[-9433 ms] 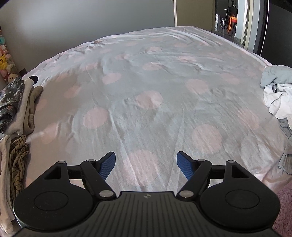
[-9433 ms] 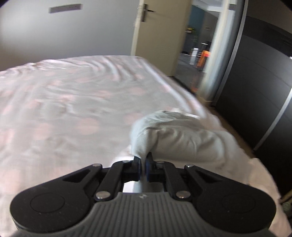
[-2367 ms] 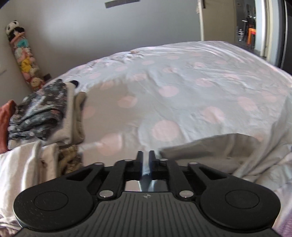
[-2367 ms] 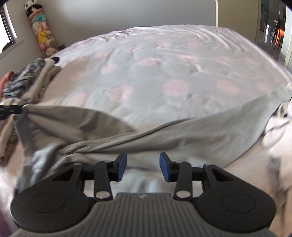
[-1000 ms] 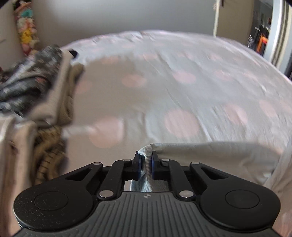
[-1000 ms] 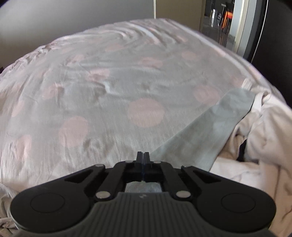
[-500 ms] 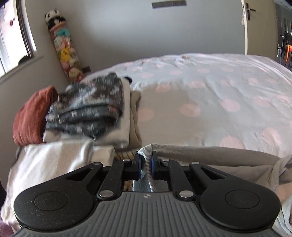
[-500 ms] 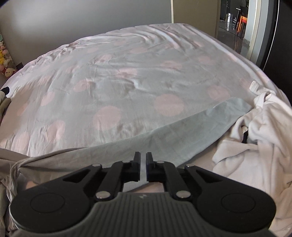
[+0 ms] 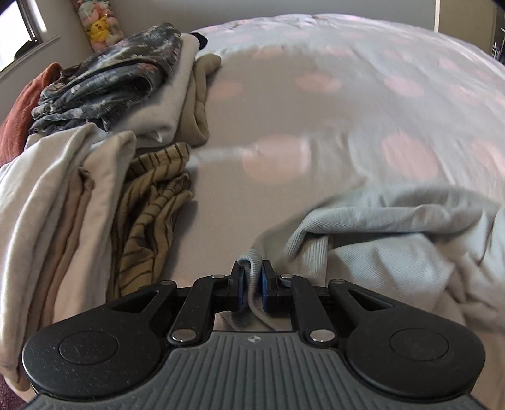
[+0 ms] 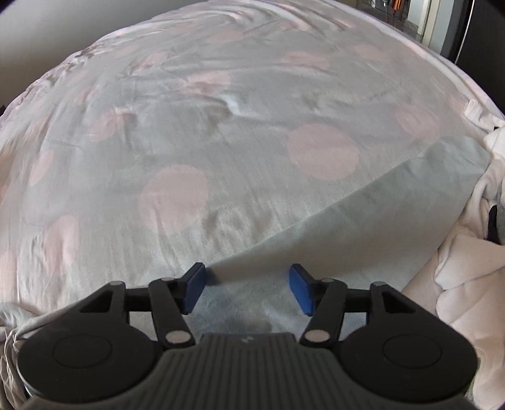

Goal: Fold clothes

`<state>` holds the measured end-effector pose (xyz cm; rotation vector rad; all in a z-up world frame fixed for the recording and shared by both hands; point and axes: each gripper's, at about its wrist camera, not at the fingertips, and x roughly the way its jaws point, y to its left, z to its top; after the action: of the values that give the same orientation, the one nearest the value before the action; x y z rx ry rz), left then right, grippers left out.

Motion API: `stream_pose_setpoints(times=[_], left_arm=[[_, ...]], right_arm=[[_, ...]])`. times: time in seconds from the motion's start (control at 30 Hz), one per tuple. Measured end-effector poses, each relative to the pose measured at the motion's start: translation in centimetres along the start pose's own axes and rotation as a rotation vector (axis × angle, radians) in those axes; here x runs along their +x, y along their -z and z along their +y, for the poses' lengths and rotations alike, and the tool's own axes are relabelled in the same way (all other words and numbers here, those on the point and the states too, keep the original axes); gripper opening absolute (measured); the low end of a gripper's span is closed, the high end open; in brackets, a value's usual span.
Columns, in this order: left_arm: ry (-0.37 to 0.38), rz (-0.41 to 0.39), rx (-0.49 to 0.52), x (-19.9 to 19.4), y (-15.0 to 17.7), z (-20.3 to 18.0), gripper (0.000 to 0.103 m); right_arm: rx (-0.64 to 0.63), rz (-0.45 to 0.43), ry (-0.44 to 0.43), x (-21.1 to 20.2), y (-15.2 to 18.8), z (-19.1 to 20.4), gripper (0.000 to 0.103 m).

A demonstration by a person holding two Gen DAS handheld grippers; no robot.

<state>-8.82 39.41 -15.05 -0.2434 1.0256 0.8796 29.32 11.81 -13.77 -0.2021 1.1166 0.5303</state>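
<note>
Soft daylight, even and fairly bright — a pale window glows at the upper left of the left view. The bedspread smears with motion blur there; the right view is sharper. Fisheye bending curves the bed's edges, corners vignette dark. Shadows are faint.

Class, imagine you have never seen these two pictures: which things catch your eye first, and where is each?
The left gripper, low in its view, is clamped on a fold of the pale grey garment, beside the stack of folded clothes at the left. In the right view, the right gripper gapes open above that garment's flat edge on the pink-dotted bedspread.
</note>
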Motion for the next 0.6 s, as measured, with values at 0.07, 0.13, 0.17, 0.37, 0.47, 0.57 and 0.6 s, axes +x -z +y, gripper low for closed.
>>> stream_pose_setpoints(times=[0.07, 0.13, 0.17, 0.37, 0.47, 0.57, 0.6], left_arm=[[-0.008, 0.011, 0.027, 0.4, -0.2, -0.3, 0.009], [-0.016, 0.021, 0.047, 0.7, -0.4, -0.6, 0.009], [-0.019, 0.022, 0.050, 0.9, -0.4, -0.7, 0.009], [-0.043, 0.008, 0.089, 0.7, -0.1, -1.4, 0.009], [-0.037, 0.008, 0.097, 0.4, -0.2, -1.2, 0.009], [-0.035, 0.007, 0.103, 0.0, -0.2, -1.0, 0.009], [-0.036, 0.006, 0.105, -0.1, -0.3, -1.0, 0.009]], right_arm=[[0.017, 0.009, 0.006, 0.8, 0.0, 0.0, 0.066], [0.005, 0.008, 0.024, 1.2, 0.1, 0.4, 0.064], [-0.014, 0.002, 0.037, 1.2, 0.2, 0.7, 0.061], [-0.144, -0.043, 0.072, -0.3, 1.2, 1.6, 0.011], [-0.125, -0.050, 0.052, -2.0, 2.4, 0.7, 0.009], [-0.086, -0.036, 0.020, -4.0, 4.3, -0.5, 0.008], [-0.078, -0.035, 0.011, -4.8, 5.0, -0.9, 0.008]])
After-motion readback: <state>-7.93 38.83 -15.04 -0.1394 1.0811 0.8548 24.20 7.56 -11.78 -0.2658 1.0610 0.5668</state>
